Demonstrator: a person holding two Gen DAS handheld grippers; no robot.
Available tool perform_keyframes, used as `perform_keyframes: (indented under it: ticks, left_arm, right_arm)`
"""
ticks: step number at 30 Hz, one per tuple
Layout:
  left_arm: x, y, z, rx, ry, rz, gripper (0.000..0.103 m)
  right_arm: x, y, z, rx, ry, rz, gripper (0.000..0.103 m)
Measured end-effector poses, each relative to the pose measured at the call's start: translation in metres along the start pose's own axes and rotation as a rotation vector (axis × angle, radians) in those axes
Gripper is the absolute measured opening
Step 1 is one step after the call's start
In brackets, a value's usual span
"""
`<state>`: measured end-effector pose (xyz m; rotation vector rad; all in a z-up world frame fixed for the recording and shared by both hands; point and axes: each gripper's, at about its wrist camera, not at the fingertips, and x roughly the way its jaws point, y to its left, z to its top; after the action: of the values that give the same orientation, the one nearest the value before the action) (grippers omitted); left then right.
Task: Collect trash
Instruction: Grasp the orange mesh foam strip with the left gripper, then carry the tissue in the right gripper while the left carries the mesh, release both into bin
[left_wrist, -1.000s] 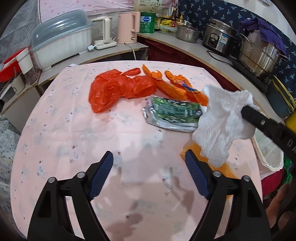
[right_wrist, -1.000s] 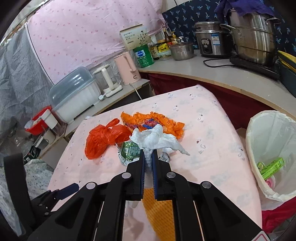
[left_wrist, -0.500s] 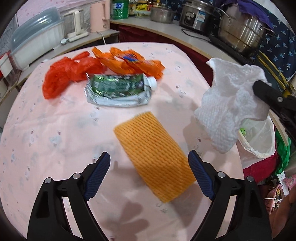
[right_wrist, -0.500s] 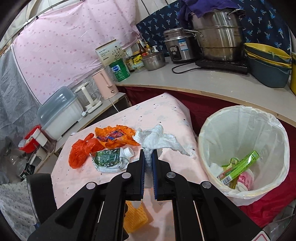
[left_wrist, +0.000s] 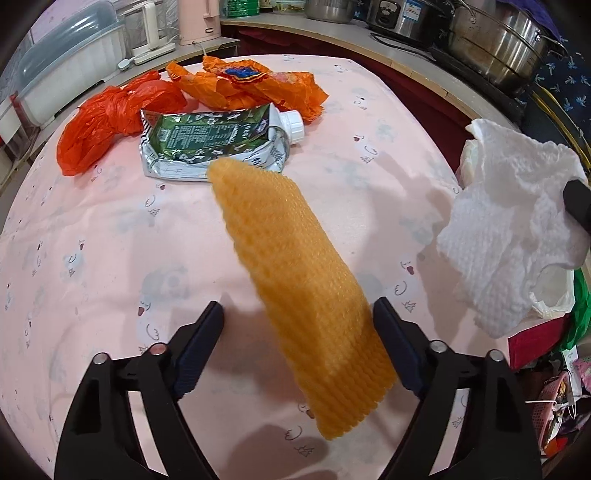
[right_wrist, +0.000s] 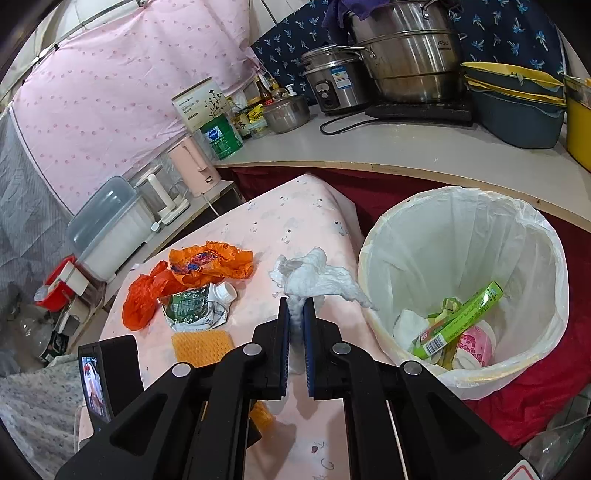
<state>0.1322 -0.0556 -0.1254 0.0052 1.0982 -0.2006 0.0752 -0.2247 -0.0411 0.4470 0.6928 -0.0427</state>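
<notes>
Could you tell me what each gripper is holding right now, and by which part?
The right gripper pinches the white paper towel by its bunched lower end. The left gripper holds nothing; its closing fingers straddle the orange foam net.

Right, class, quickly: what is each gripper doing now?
Left gripper: open, closing around the orange foam net, not yet gripping.
Right gripper: shut on the white paper towel.

Right gripper (left_wrist: 576, 201) mostly beyond the frame edge, behind paper towel (left_wrist: 509, 236)
</notes>
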Motion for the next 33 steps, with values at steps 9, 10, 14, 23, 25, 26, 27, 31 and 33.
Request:
perform_keyframes:
  ticks: [9,10,14,23,25,26,27,31,33]
  left_arm:
    - [-0.014,-0.023,0.003,0.064,-0.005,-0.091,0.010]
    - [-0.017,-0.026,0.003,0.070,-0.013,-0.092,0.010]
    - [-0.029,-0.035,0.007,0.094,-0.045,-0.099,0.010]
    - [-0.055,-0.072,0.023,0.166,-0.111,-0.151,0.010]
    - [-0.058,-0.084,0.026,0.186,-0.122,-0.165,0.010]
    - [-0.059,-0.090,0.027,0.198,-0.126,-0.172,0.010]
    - [-0.059,-0.096,0.027,0.209,-0.128,-0.177,0.010]
    - [-0.060,-0.123,0.029,0.263,-0.137,-0.201,0.010]
    - [-0.059,-0.136,0.030,0.288,-0.138,-0.211,0.010]
  right_arm:
    - [-0.004,-0.001,-0.002,-0.002,0.001,0.006,0.007]
    - [-0.005,-0.001,-0.002,-0.003,-0.001,0.007,0.007]
    - [-0.013,-0.005,0.001,0.003,-0.021,0.007,0.007]
    - [-0.040,-0.032,0.018,0.032,-0.104,-0.039,0.007]
    - [-0.046,-0.043,0.022,0.048,-0.122,-0.054,0.007]
    - [-0.050,-0.049,0.024,0.057,-0.130,-0.062,0.007]
    - [-0.052,-0.054,0.025,0.063,-0.136,-0.069,0.007]
    - [-0.061,-0.076,0.030,0.087,-0.160,-0.104,0.007]
    - [-0.064,-0.086,0.033,0.095,-0.169,-0.124,0.007]
